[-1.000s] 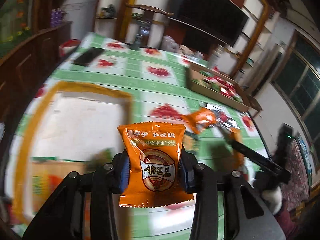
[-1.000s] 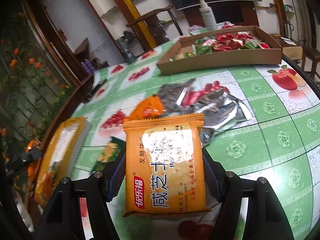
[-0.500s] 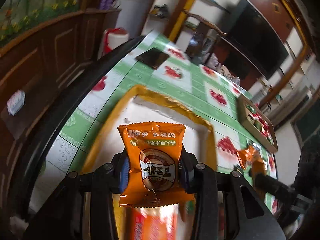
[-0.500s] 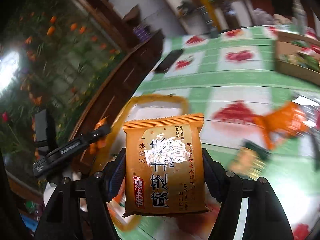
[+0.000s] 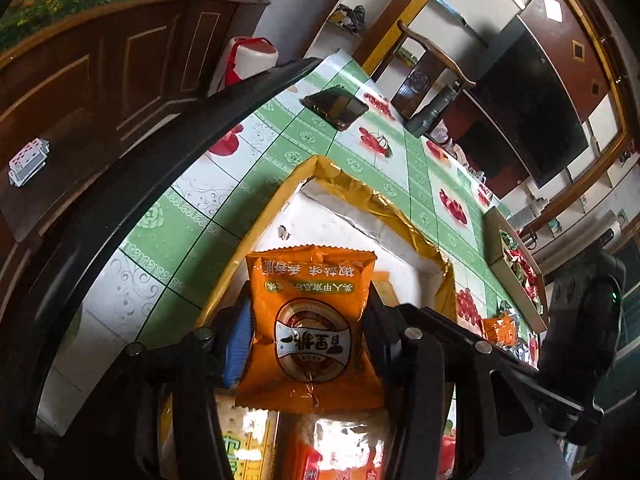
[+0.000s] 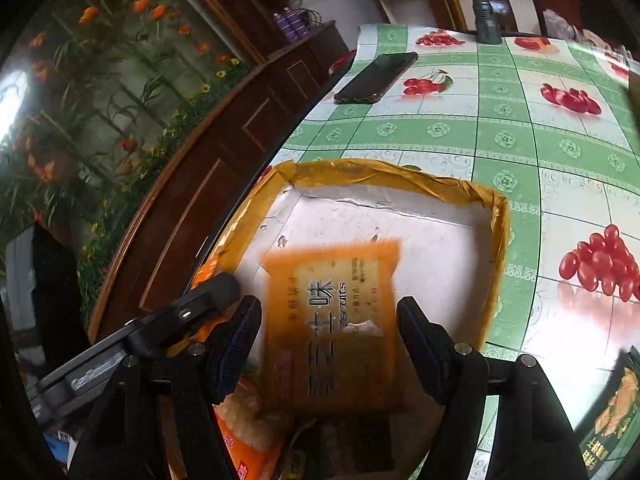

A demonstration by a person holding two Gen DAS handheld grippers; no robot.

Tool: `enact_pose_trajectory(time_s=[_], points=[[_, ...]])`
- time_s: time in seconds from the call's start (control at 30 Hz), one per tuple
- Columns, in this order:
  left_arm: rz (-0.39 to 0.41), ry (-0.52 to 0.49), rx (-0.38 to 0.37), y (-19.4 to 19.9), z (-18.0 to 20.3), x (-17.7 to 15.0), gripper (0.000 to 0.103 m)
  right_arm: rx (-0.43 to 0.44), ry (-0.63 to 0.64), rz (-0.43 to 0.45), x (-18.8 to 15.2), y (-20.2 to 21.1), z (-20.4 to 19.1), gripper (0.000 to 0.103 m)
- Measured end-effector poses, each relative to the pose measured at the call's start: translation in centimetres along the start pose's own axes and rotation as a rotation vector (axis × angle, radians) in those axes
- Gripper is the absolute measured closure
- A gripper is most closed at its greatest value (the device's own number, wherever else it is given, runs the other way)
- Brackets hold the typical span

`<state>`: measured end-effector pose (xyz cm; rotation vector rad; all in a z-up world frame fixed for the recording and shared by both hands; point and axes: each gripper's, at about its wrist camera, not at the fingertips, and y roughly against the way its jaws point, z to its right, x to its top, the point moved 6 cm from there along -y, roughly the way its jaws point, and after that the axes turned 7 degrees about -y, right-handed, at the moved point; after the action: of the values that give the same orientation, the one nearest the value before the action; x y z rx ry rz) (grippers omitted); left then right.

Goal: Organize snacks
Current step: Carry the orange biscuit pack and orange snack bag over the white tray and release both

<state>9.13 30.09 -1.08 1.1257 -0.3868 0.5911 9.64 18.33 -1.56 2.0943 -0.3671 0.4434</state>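
**Claws: 2.**
- Left claw (image 5: 307, 320): jaws have just been opening. One orange foil snack packet with a round brown emblem (image 5: 310, 276) stands upright between them, and its sides touch both fingers.
- Right claw (image 6: 327, 308): fingers spread. One orange biscuit packet with a pale panel of print (image 6: 332, 340) hangs between them. It is blurred while the fingers are sharp, and a sliver of white shows beside the finger at 9 o'clock. No pad can be seen pressing it.

**Shallow box, white floor, rim bound in yellow tape (image 6: 360, 168): 1.**
- It lies on the bench (image 6: 520, 128) directly under both claws, so both packets sit over its white floor.
- Its near end, at 6 o'clock in both views, holds at least two more packets. One is orange-red (image 5: 340, 448). They are cut off by the frame and masked by the claw bodies, so the count is uncertain.

**Bench, green-and-white checked oilcloth printed with red fruit: 1.**

**Black flat phone (image 6: 376, 78): 1.** It lies at 12 o'clock of the box, well apart from it.

**Dark cylindrical torch or bottle (image 6: 484, 16): 1.** It stands upright at the far bench edge. Which of the two it is cannot be told.

**Brown cardboard tray of red and green wrapped snacks (image 5: 496, 240): 1.**
- It sits at 3 o'clock in the left wrist view.
- The pieces inside are too small to count.

**Loose orange packet on the bench (image 5: 498, 330): 1.** It lies just beside that tray, at its 6 o'clock.

**Dark green packet (image 6: 616, 420): 1.** It sits at 4 o'clock in the right wrist view and is cropped by the lens edge.
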Motion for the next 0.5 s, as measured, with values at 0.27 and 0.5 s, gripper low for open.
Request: enact_pose_trajectory(time_s=[0.27, 0.5], points=[[0.112, -0.104, 0.135, 4.5, 3.4, -1.2, 0.04, 0.0, 0.051, 0.101, -0.5, 5.2, -0.1, 0.031], [0.245, -0.193, 0.147, 9.1, 8.5, -4.9, 0.025, -0.115, 0.118, 0.377, -4.2, 13.5, 2.0, 0.02]])
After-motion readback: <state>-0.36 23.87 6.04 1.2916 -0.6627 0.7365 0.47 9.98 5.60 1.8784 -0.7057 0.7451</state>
